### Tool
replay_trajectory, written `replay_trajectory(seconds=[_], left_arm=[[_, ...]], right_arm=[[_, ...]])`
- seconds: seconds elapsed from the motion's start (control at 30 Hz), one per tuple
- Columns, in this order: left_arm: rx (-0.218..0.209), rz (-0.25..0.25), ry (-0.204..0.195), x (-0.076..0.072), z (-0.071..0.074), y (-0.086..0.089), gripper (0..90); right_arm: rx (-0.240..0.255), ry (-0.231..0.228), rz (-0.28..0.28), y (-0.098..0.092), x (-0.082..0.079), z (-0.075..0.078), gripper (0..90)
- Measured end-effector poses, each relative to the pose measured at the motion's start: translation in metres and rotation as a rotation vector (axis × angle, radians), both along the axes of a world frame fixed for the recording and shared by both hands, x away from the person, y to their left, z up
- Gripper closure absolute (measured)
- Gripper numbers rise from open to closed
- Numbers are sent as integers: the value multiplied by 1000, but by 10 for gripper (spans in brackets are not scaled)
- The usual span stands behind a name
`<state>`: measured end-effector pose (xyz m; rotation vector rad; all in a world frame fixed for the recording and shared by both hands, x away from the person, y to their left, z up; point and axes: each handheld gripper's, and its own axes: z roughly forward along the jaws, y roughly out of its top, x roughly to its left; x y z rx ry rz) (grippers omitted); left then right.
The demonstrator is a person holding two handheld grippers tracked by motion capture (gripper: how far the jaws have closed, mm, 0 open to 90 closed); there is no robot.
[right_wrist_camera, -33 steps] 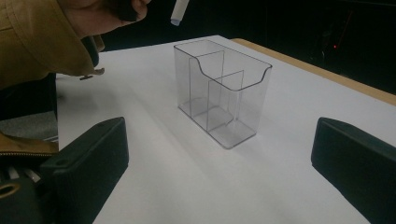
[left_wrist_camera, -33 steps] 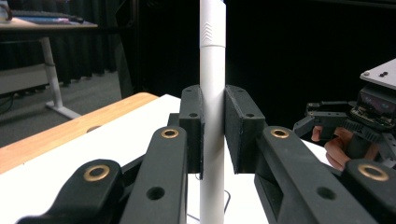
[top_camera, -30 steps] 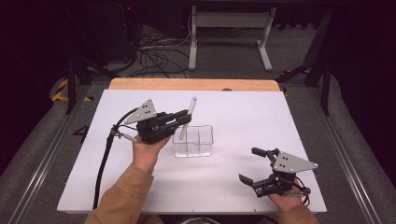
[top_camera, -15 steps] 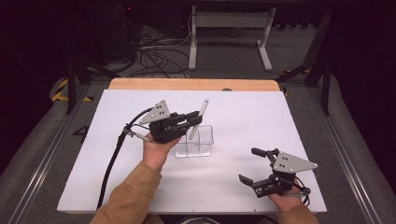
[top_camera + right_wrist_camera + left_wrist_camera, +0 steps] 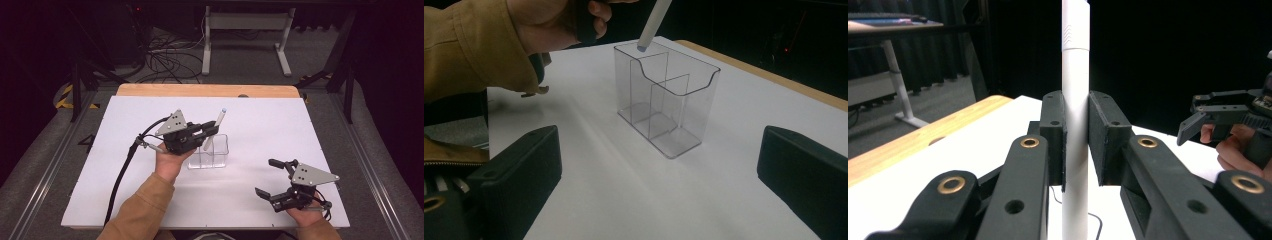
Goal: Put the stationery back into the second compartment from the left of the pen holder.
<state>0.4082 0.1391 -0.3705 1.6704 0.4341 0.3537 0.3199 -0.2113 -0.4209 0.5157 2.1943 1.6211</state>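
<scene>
Pen (image 5: 214, 129), pinched between the pressed-together jaws of the left tool (image 5: 206, 131), hangs tilted with its tip at the rim of the clear organizer (image 5: 216, 154) mid-table, so it may catch a divider and tip the light box, while the right tool (image 5: 277, 181) rests spread near the table's near right corner.

A white-topped table (image 5: 260, 115) with a strip of bare light wood (image 5: 205, 90) along its far edge stands on grey floor. A clear plastic organiser (image 5: 216, 156) with open-topped compartments sits upright near the middle of the white surface. A black cable (image 5: 121, 172) trails across the table's left side toward the near edge.
</scene>
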Motion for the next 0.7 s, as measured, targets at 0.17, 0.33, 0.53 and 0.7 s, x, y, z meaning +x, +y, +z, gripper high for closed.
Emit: replay_trajectory(seconds=[0.17, 0.33, 0.53, 0.7], left_arm=[[14, 9, 4, 1, -4, 0, 787], [14, 49, 15, 2, -10, 4, 786], [17, 68, 30, 2, -18, 7, 785], [45, 61, 56, 0, -23, 9, 785]], right_arm=[[2, 1, 2, 0, 0, 0, 43], [2, 0, 6, 0, 0, 0, 43], [2, -2, 5, 0, 0, 0, 43], [0, 2, 8, 1, 0, -1, 43]])
